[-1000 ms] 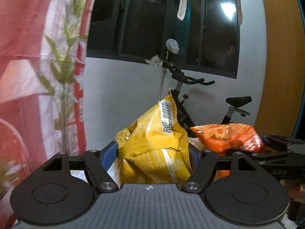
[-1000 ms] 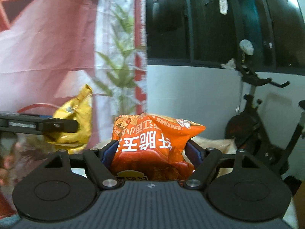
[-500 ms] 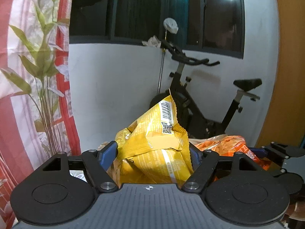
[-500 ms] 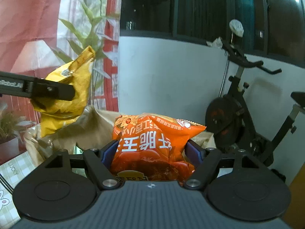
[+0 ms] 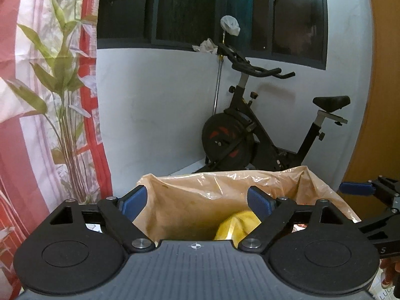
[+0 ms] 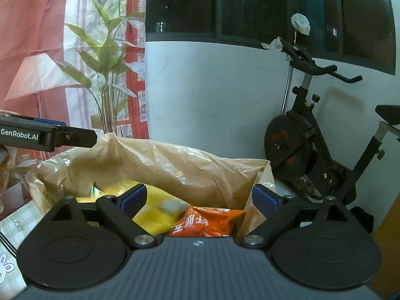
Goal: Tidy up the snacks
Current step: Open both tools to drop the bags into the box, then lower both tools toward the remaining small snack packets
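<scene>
Moved: both snack bags have left the grips since the earlier frames and now lie in the crinkled translucent tan plastic bag.
Curtain, far left: red and white cloth printed with green leaves.
Box, lower left of right view: pale checked box, printed "LUCKY", with a rabbit drawing.
Left gripper: black plastic, blue pads; its jaws have just been opening and stand wide, nothing between them. Side reads "GenRobot.AI" in the right view.
Yellow bag: glossy yellow foil snack bag, crumpled, inside the tan bag at its left.
Orange bag: orange foil snack bag with white Chinese characters, just beside the yellow one.
Right gripper: jaws just opened, wide, empty, above the orange bag.
Exercise bike: black metal exercise bike by the white wall.
</scene>
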A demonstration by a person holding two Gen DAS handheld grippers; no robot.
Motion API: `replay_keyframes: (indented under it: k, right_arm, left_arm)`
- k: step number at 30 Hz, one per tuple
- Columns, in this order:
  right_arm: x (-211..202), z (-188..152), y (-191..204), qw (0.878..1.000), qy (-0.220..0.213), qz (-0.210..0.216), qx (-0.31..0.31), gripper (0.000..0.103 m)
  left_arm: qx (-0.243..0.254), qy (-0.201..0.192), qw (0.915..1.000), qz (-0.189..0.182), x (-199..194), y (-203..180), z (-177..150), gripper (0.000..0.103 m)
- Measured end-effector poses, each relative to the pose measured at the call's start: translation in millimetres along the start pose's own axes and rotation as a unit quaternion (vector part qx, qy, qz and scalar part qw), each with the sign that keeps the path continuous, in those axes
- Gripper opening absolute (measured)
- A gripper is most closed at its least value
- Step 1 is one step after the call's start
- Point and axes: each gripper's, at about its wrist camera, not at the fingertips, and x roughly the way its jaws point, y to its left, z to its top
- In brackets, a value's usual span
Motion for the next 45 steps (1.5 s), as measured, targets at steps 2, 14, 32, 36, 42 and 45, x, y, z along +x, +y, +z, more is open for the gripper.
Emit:
replay_keyframes:
  k: [2,14,32,36,42,45]
  right_arm:
    - [-6,2,4,1.000,-0.002,0.000,-0.007,0.093]
    - [-47,1,29,1.000,-0.006,0.027,-0.001,0.093]
    - [-102,-40,53,0.999,-0.044,0.033,-0.001,0.093]
    - [-106,-54,53,0.999,-0.043,0.032,0.000,0.093]
    - [-106,-76,54,0.999,-0.037,0.019,-0.005,0.092]
    - [-107,-89,55,0.999,-0.031,0.013,-0.007,0.092]
  left_arm:
    - [-0.001,-0.003,1.0000,0.003,-8,2,1,0.089]
    - [-0.009,0.001,0.9999,0.005,-63,30,-17,0.089]
    - [-0.040,0.010,0.9987,0.029,-117,62,-85,0.089]
    - [-0.048,0.023,0.9981,0.032,-113,64,-102,0.089]
    - [-0.077,0.049,0.9955,0.024,-102,65,-123,0.088]
    - [-0.079,0.057,0.9950,0.022,-99,62,-137,0.088]
